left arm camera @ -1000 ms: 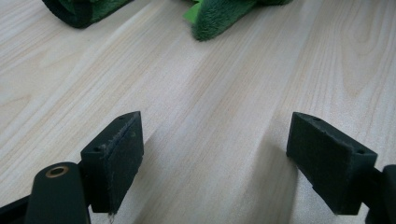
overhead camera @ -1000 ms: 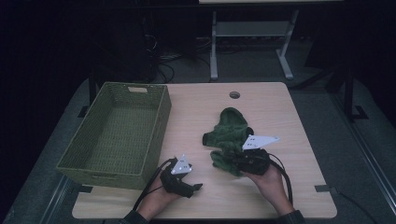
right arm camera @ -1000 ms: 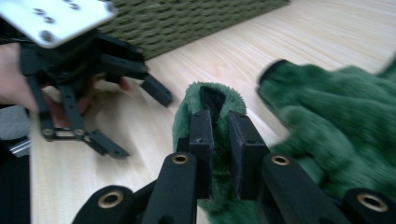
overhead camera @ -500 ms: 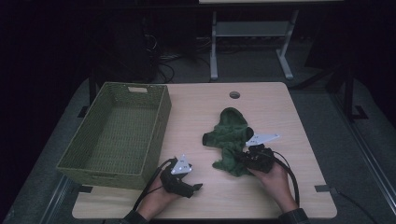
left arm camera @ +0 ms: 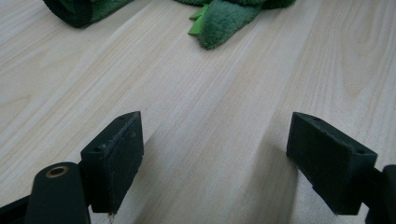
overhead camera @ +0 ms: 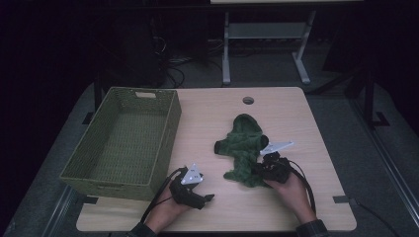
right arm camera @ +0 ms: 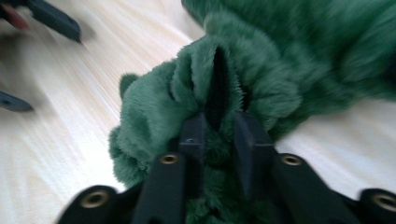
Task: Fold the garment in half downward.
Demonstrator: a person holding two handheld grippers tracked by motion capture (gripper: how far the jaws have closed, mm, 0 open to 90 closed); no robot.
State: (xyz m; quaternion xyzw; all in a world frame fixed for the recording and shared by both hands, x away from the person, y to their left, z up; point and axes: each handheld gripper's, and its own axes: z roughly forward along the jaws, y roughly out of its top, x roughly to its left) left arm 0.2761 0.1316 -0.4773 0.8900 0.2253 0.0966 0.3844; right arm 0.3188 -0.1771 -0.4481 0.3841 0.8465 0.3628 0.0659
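A dark green fleece garment (overhead camera: pixel 243 143) lies crumpled on the wooden table (overhead camera: pixel 207 113), right of centre. My right gripper (overhead camera: pixel 258 169) sits at its near end, low over the table. In the right gripper view a fold of the garment (right arm camera: pixel 280 70) with a dark hem fills the narrow gap of my right gripper (right arm camera: pixel 219 135). Its jaws have just been opening a little, and the pads still touch the fleece. My left gripper (overhead camera: pixel 206 199) rests near the front edge, open, with bare wood between the pads of my left gripper (left arm camera: pixel 219 154). The garment's edge (left arm camera: pixel 219 23) lies beyond it.
A green woven basket (overhead camera: pixel 170 126) stands at the table's left side, with nothing inside it. A round cable hole (overhead camera: pixel 248 100) sits near the far edge. A metal stand (overhead camera: pixel 262 39) is on the floor behind the table.
My right gripper has sunk slightly toward the table with the garment's near end, which now lies flatter. My left gripper has stayed where it was.
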